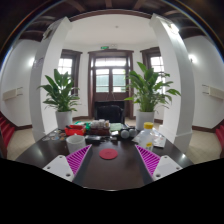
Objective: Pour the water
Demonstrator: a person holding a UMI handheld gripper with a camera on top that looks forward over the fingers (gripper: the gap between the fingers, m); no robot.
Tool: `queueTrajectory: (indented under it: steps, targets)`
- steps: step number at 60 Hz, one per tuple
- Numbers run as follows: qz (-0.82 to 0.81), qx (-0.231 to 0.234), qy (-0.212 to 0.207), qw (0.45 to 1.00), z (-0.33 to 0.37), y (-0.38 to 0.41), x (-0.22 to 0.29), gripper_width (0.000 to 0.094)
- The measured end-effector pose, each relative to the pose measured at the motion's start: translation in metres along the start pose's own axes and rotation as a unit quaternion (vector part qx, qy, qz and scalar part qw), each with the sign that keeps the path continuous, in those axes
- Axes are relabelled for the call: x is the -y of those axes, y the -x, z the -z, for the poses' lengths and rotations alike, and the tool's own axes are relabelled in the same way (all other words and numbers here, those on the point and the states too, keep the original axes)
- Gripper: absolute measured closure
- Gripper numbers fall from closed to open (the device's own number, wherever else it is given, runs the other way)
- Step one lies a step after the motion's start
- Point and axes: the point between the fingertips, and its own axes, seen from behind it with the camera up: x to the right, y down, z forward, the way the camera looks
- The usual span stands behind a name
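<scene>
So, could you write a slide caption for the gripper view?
Open gripper hovering over a dark table before a red coaster and a white cup.

The tongs (111, 165) hang level, fingers spread wide apart, gripping nothing.

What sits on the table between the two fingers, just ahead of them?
In the gripper view, a red round coaster lies flat on the dark table between the open fingers, nothing held. Cups and a bottle stand beyond them.
</scene>
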Motion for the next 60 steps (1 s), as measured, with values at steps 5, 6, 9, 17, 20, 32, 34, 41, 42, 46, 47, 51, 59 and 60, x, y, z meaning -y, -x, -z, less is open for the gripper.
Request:
queueTrajectory:
  steps: [5, 6, 9, 17, 20, 32, 34, 41, 42, 46, 47, 51, 59, 60]
  targets:
    - [-0.009, -0.022, -0.002, 1.0, -0.005, -0.018, -0.004, 0.0083]
    - [-0.009, -0.025, -0.003, 1.0, -0.006, -0.022, -0.004, 0.0084]
    - [-0.007, -0.035, -0.004, 0.999, -0.018, -0.031, 0.01, 0.009]
    - [-0.001, -0.051, -0.016, 0.999, -0.051, -0.058, 0.026, 0.0085]
    - [-0.002, -0.057, -0.019, 0.998, -0.063, -0.066, 0.033, 0.0086]
    - [0.002, -0.071, 0.011, 0.997, -0.123, -0.097, 0.023, 0.0092]
    - [-0.002, -0.068, 0.017, 0.998, -0.132, -0.1, 0.02, 0.0091]
    - [-0.008, -0.055, 0.018, 0.998, -0.159, -0.108, 0.008, 0.0172]
    - [-0.006, -0.054, 0.017, 0.998, -0.161, -0.109, 0.008, 0.0213]
    - [-0.001, -0.044, 0.013, 0.999, -0.173, -0.108, 0.007, 0.0351]
    - [0.0, -0.044, 0.013, 0.999, -0.175, -0.109, 0.005, 0.0366]
    - [0.0, -0.04, 0.013, 0.999, -0.183, -0.113, -0.001, 0.0433]
    - [0.027, -0.035, 0.005, 0.999, -0.201, -0.135, -0.027, 0.0528]
    - [0.029, -0.035, 0.005, 0.999, -0.201, -0.135, -0.029, 0.0528]
